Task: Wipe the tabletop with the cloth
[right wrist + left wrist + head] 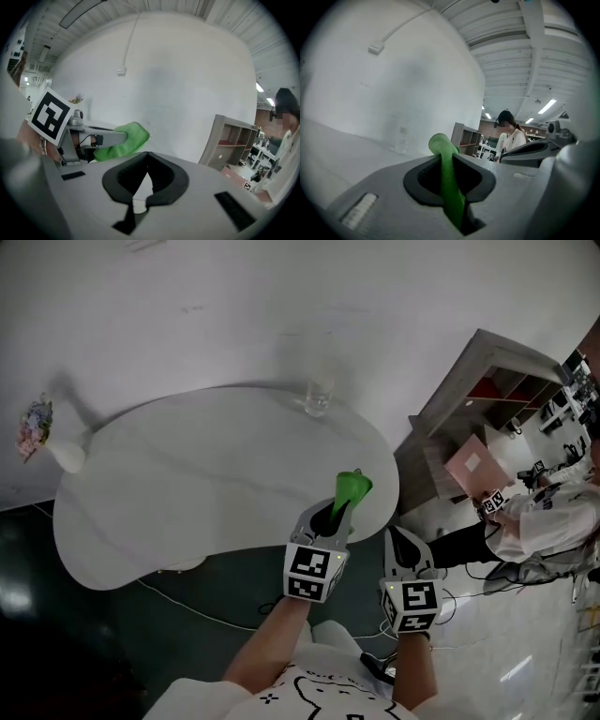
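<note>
A folded green cloth (352,487) sticks up from my left gripper (337,510), which is shut on it above the right front edge of the white rounded tabletop (187,484). In the left gripper view the cloth (449,173) is pinched between the jaws of the left gripper (450,161) and stands up past the tips. My right gripper (404,546) hangs beside it, off the table's right edge, shut with nothing in it. In the right gripper view the right gripper (147,164) has its jaws touching, with the cloth (123,139) to its left.
A clear glass (318,397) stands at the table's far edge. A white vase with flowers (42,432) sits at the far left end. A shelf unit (487,399) and a seated person (539,521) are to the right. A cable (187,606) crosses the dark floor.
</note>
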Motion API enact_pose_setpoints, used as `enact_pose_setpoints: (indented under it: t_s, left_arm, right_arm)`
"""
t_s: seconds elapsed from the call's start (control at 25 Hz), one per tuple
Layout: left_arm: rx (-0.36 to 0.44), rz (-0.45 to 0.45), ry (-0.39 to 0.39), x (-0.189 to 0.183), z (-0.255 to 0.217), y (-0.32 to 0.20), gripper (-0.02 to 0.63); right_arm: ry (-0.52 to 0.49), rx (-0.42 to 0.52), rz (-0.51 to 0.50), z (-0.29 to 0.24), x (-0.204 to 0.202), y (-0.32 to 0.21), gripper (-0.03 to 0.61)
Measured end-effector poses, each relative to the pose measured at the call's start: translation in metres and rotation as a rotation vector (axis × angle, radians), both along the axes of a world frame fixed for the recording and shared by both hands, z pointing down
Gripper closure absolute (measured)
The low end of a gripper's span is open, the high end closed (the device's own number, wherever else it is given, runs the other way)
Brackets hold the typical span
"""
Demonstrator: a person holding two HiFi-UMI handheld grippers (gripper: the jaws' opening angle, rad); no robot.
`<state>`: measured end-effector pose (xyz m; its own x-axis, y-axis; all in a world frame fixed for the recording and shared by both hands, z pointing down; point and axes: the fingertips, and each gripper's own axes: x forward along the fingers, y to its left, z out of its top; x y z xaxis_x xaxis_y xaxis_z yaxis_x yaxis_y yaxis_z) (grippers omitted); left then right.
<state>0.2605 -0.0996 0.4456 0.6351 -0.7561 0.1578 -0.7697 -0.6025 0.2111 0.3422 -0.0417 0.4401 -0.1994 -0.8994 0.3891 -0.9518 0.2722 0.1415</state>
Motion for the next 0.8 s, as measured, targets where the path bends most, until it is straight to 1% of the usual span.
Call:
enact_pose_setpoints:
  t_s: [0.16, 0.28, 0.44, 0.56, 0.8]
  left_arm:
    - [-0.078, 0.011, 0.076, 0.016, 0.016, -0.008, 0.558]
    - [-0.130, 0.015, 0.095, 0.025, 0.030, -0.011, 0.558]
    - [-0.225, 0.026, 0.114, 0.035, 0.056, -0.009, 0.558]
    - [-0.287, 0.006, 0.073, 0.038, 0.079, -0.011, 0.558]
    - [-0.354, -0.034, -0.108, 0.033, 0.123, -0.017, 0.558]
  right_arm:
    - [-0.045, -0.039, 0.055, 0.014, 0.011, -0.006, 0.577]
    - [-0.056, -0.056, 0.063, 0.021, 0.015, -0.011, 0.577]
    - [-0.064, -0.083, 0.044, 0.032, 0.016, -0.017, 0.577]
    - [-0.078, -0.104, 0.016, 0.038, 0.016, -0.023, 0.577]
    - [-0.094, -0.142, -0.064, 0.054, 0.010, -0.030, 0.577]
